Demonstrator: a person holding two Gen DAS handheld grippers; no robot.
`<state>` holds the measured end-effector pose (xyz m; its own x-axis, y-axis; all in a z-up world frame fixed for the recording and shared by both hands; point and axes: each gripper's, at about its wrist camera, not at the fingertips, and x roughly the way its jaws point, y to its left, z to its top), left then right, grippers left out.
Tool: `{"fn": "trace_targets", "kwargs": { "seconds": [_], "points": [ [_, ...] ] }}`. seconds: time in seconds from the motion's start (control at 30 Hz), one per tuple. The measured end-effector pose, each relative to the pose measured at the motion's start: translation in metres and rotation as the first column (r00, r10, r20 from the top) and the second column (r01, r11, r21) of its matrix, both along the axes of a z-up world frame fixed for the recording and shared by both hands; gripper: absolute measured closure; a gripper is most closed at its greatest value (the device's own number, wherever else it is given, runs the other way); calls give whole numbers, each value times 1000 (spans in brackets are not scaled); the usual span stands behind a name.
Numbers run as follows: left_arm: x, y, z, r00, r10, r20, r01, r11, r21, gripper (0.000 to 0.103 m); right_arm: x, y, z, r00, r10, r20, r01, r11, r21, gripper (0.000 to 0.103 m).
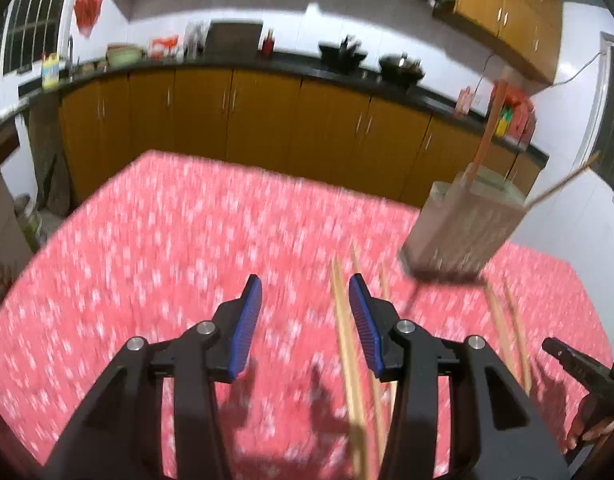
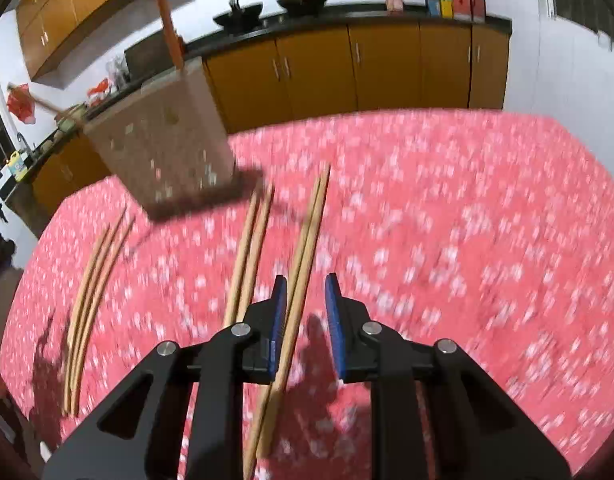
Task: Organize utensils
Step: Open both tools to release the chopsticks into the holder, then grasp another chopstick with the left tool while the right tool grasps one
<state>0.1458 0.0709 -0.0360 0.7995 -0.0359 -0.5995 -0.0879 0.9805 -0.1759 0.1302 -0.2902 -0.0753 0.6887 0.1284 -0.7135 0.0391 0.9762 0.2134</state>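
Note:
Several wooden chopsticks lie on a red flowered tablecloth (image 2: 447, 208). In the right wrist view there are three groups: a left bundle (image 2: 93, 296), a middle pair (image 2: 249, 256) and a right pair (image 2: 305, 264). My right gripper (image 2: 305, 304) is open above the table, with the right pair running between its fingers. A brown perforated utensil holder (image 2: 163, 140) stands behind, with an orange utensil and a chopstick in it. In the left wrist view my left gripper (image 1: 305, 300) is open and empty, a chopstick pair (image 1: 349, 348) lies by its right finger, and the holder (image 1: 463, 228) stands at right.
The table's far edge faces orange kitchen cabinets (image 1: 227, 120) under a dark counter with woks (image 1: 401, 66). Another chopstick pair (image 1: 511, 328) lies at right in the left wrist view. The right gripper's tip (image 1: 575, 364) shows at the lower right there.

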Motion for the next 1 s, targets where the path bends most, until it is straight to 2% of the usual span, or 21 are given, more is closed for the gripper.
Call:
{"fn": "trace_targets", "kwargs": {
  "seconds": [0.13, 0.3, 0.5, 0.57, 0.67, 0.7, 0.83, 1.0],
  "points": [
    [-5, 1, -25, 998, -9, -55, 9, 1000, -4, 58, -4, 3, -14, 1000, 10, -28, -10, 1000, 14, 82],
    [-8, -10, -42, 995, -37, -92, 37, 999, 6, 58, -3, 7, -25, 998, 23, -57, -23, 1000, 5, 85],
    [-9, -20, -48, 992, -66, -109, 68, 998, 17, 58, -1, 10, -23, 998, 15, -55, -18, 998, -58, 86],
    [-9, -22, -49, 991, -74, -115, 76, 997, 15, 58, 1, 11, -25, 998, -15, -68, 7, 993, -114, 92],
    [-10, -24, -52, 988, -89, -125, 91, 996, 6, 58, 1, 8, -27, 998, -16, -65, 9, 995, -101, 92],
    [-10, -25, -53, 987, -94, -128, 96, 995, 4, 60, 1, 9, -27, 998, -15, -65, 8, 994, -110, 95],
    [-11, -28, -58, 981, -124, -146, 123, 992, -15, 69, 2, 4, -28, 998, -38, -60, 31, 994, -103, 95],
    [-12, -35, -66, 973, -153, -173, 154, 988, -4, 80, 3, 4, -28, 998, -35, -58, 29, 994, -103, 95]
  ]
}}
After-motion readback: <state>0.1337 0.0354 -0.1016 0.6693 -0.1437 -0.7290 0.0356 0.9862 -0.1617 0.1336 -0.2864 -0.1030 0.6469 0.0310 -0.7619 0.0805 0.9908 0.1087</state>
